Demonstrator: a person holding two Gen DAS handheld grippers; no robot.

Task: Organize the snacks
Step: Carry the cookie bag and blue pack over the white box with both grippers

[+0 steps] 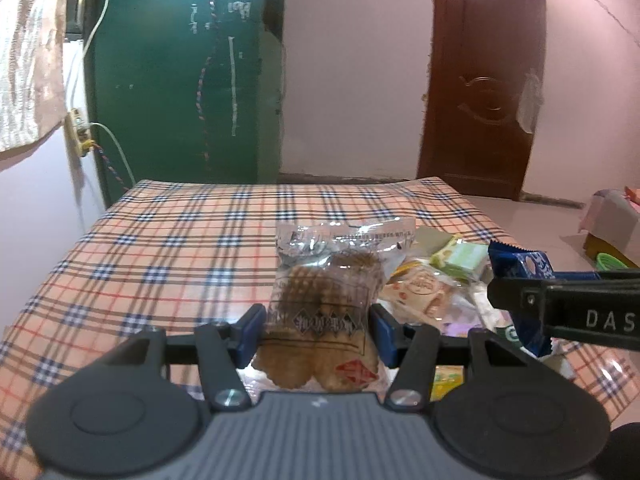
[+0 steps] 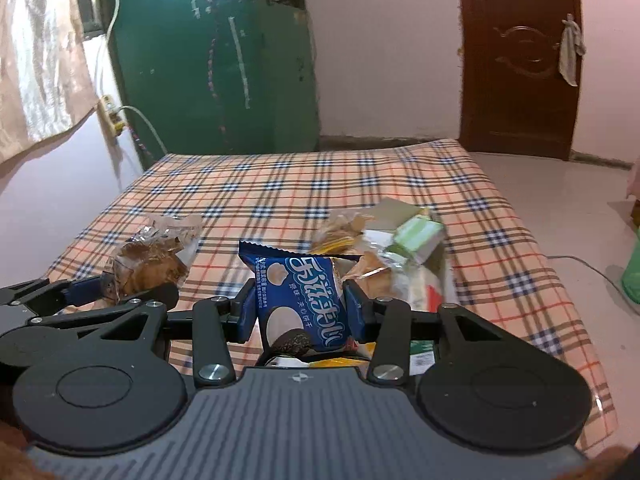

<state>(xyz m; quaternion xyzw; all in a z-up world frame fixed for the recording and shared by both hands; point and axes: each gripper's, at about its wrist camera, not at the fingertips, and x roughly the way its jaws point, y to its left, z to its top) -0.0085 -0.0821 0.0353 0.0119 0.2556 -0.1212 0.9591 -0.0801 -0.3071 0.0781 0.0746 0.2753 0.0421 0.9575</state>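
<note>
Clear-wrapped biscuit pack sits clamped in my left gripper; my right gripper pinches the blue cookie packet. Both hang above the checked cloth, lifted from the snack pile near its right edge, presumably for sorting.

- Snack pile: motion-blurred in right view; labels unreadable.
- Clear cookie bag: lower end hidden behind left tool body.
- Blue packet: bottom hidden by right tool; in left view mostly covered by that tool's finger.
- Curtain: cut off at left edge.
</note>
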